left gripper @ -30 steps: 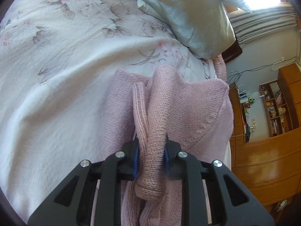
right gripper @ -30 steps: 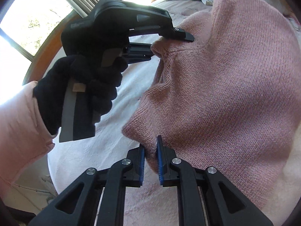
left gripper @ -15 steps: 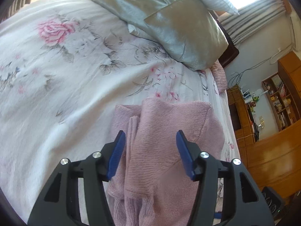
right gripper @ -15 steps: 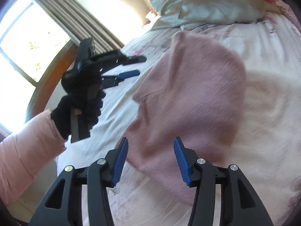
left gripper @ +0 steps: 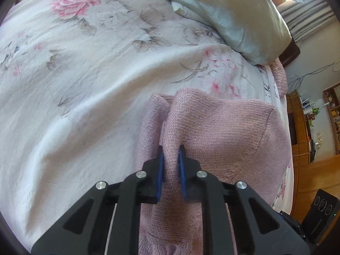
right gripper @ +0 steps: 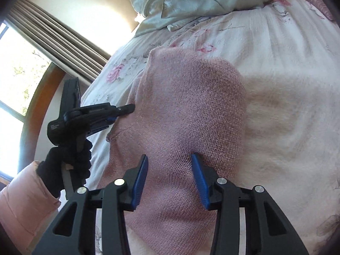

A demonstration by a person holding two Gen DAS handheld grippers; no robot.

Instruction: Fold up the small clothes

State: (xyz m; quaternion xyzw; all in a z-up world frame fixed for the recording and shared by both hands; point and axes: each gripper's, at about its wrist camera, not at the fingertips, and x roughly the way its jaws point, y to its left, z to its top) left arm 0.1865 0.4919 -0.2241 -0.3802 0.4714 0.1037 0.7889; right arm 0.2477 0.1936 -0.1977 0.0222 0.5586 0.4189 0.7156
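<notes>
Sweater (left gripper: 223,131), one pink knit, lies on the flowered bedspread (left gripper: 85,74), near two pillows (left gripper: 233,17). The left gripper (left gripper: 171,161) is clamped on a raised fold of it. The right gripper (right gripper: 169,170) is spread wide, both pads pressing the knit, gripping nothing.

A floral bedspread (left gripper: 89,68) under silky pillows (left gripper: 240,21), wooden shelving (left gripper: 306,131) beside it, a sunlit curtained window (right gripper: 19,80)

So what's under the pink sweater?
The pink sweater lies on the flowery white bedspread, which shows all around it. Whatever is directly beneath stays covered. The left gripper pinches a ridge of it; the right gripper is open over it.
</notes>
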